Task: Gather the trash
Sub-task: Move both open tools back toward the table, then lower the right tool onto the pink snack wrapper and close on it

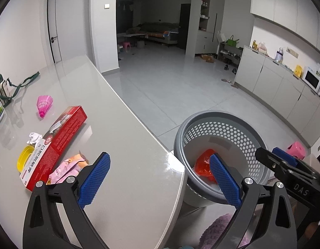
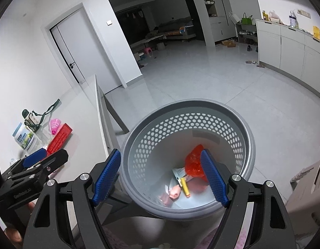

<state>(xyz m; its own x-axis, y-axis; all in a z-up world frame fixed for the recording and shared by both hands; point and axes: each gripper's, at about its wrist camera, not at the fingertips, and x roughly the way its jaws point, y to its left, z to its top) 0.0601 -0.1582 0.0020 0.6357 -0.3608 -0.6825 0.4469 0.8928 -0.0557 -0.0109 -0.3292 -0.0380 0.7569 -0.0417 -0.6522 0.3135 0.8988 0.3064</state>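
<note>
- We are holding the left gripper (image 1: 160,178) spread wide and empty over the table (image 1: 126,166) edge.
- We are keeping the right gripper (image 2: 160,176) spread, empty, above the grey basket (image 2: 238,112).
- Orange wrapper (image 2: 194,164) and yellow tube (image 2: 184,188) are lying inside; the red box (image 1: 56,141) and pink packet (image 1: 66,171) are sitting on the table.

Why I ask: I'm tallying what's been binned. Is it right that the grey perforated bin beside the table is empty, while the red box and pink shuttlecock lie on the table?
Not quite: the grey perforated bin is not empty. The right wrist view shows an orange wrapper, a small yellow item and other scraps inside. The red box and pink shuttlecock do lie on the table.
</note>
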